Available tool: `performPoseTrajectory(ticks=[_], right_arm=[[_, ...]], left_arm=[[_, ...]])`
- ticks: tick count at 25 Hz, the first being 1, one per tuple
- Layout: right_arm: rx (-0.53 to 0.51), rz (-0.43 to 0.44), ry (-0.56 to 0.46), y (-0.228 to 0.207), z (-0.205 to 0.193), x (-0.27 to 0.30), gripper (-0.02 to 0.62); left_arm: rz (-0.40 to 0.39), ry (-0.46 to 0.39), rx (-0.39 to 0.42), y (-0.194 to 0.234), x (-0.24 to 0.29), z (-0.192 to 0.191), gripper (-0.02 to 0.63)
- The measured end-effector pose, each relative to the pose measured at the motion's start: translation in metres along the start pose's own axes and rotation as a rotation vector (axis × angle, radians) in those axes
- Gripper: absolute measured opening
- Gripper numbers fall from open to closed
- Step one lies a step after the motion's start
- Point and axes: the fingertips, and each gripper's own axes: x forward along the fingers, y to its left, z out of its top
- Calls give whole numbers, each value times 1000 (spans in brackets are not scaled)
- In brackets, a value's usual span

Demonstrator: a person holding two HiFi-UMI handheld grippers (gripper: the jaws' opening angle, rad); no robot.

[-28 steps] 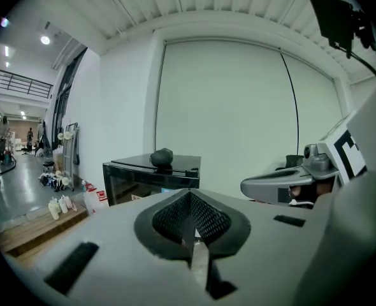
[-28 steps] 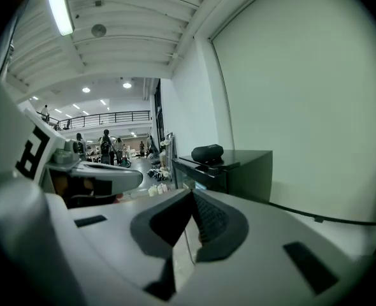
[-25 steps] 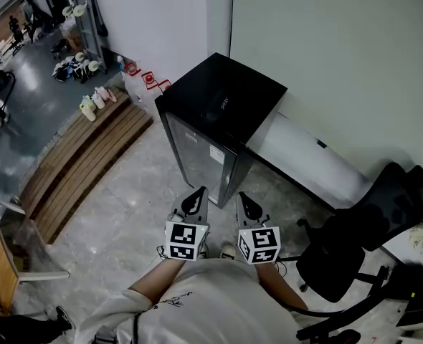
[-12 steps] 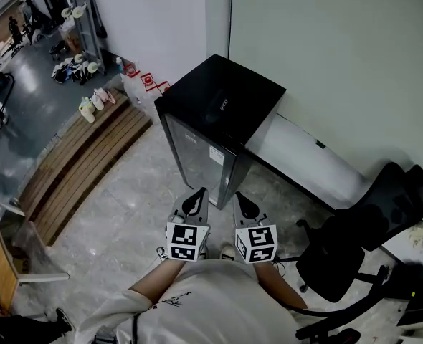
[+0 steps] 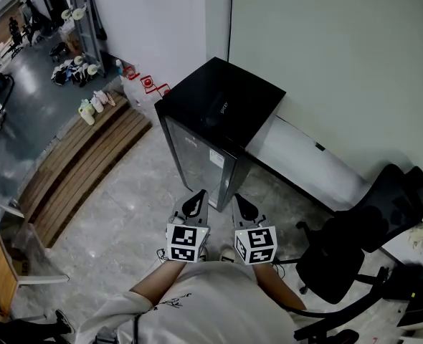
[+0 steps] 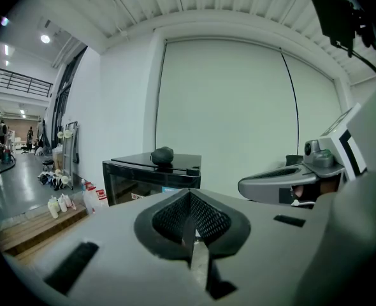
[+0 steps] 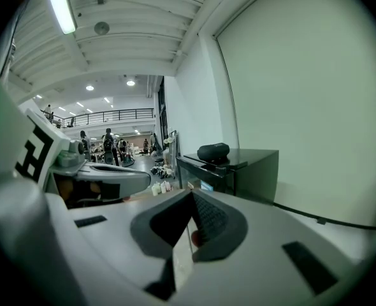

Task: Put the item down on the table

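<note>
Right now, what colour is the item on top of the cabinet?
Black. The item sits on an equally black cabinet; it shows best in the right gripper view.

Even bright indoor light; ceiling strip lamp (image 7: 62, 8) glares; gripper views fisheye-warped, dark corners.

left tongs (image 5: 197, 196) just beside right tongs (image 5: 237, 200) | cabinet (image 5: 219, 99) near, ahead of both | item (image 6: 162, 155) on cabinet | low unit (image 5: 312, 160) ahead-right, behind cabinet | chair (image 5: 362, 235) right | steps (image 5: 82, 156) left, bottles (image 5: 89, 107) on them
</note>
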Motion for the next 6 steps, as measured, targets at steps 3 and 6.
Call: performPoseTrajectory(ticks=[3, 6], right_arm=[[-3, 1, -3, 1, 1, 0, 2], [-5, 4, -4, 3, 2, 0, 2]], left_arm=[[-2, 3, 0, 0, -1, -1, 6], [-3, 5, -1, 0, -2, -1, 6]])
